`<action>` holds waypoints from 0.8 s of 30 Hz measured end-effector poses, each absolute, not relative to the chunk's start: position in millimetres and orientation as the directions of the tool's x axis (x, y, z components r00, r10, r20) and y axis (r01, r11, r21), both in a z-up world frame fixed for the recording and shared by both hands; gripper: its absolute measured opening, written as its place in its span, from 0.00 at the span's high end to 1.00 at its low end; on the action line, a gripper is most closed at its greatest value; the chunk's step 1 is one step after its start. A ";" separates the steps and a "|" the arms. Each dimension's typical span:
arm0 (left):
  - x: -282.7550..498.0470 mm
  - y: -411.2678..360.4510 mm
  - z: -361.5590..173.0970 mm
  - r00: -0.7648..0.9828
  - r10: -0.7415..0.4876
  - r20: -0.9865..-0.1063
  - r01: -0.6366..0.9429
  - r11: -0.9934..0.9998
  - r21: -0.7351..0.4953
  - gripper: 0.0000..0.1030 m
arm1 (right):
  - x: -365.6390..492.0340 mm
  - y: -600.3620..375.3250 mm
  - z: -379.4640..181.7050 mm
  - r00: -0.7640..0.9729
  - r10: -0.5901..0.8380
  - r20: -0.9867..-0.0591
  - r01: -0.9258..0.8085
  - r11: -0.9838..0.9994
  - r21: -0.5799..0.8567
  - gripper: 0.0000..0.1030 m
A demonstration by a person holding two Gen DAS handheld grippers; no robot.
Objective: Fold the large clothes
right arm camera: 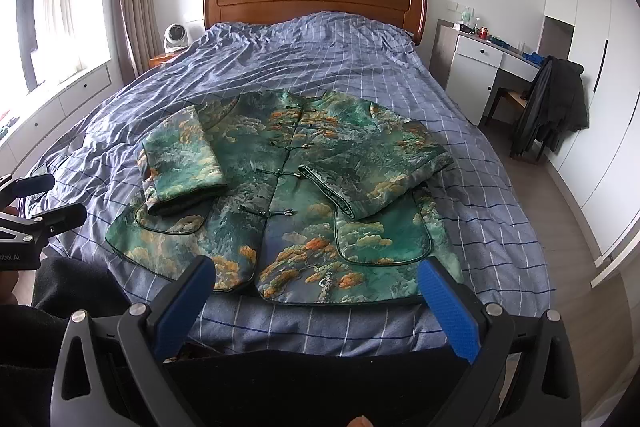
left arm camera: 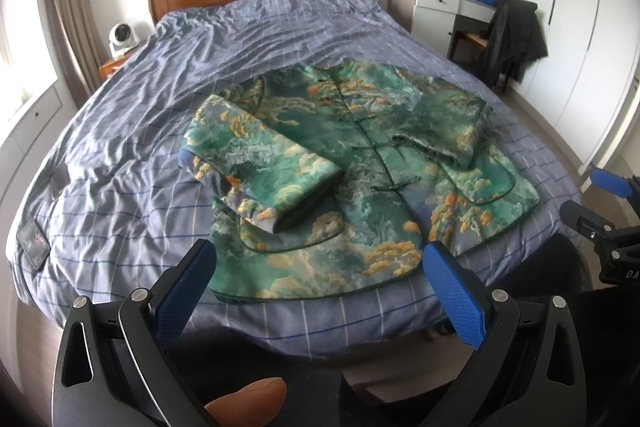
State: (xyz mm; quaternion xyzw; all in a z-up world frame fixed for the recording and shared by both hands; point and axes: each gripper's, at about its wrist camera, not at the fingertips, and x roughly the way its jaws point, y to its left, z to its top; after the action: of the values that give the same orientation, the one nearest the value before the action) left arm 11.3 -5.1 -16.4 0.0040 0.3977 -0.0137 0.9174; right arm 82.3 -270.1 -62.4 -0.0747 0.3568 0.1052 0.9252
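Your left gripper (left arm camera: 316,267) hangs wide open and empty over the near hem of the green jacket (left arm camera: 360,163), which lies face-up on the bed (left arm camera: 120,131), both sleeves folded inward. Right of it, your right gripper (right arm camera: 316,283) gapes equally, gripping nothing.

- Jacket (right arm camera: 280,195): green, with orange and cream cloud pattern.
- Bed cover (right arm camera: 280,51) under the jacket: blue-grey with a pale grid.
- Headboard (right arm camera: 314,1): reddish-brown wood.
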 end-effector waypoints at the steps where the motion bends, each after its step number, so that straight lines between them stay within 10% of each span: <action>1: 11.4 -5.8 -17.0 0.683 -0.022 -0.730 0.028 1.000 -0.004 0.00 | 82.1 -269.6 -63.1 0.723 0.141 -0.677 -0.248 0.967 -0.063 0.00; 24: 8.8 -2.3 -16.8 0.681 -0.026 -0.732 0.028 1.000 -0.009 0.00 | 81.7 -265.4 -68.9 0.716 0.140 -0.684 -0.249 0.966 -0.063 0.00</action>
State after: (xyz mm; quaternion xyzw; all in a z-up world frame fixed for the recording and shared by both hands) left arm 8.8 -2.3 -16.8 0.0013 0.3994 -0.0145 0.9167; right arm 81.7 -265.4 -68.9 -0.0753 0.3618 0.1053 0.9232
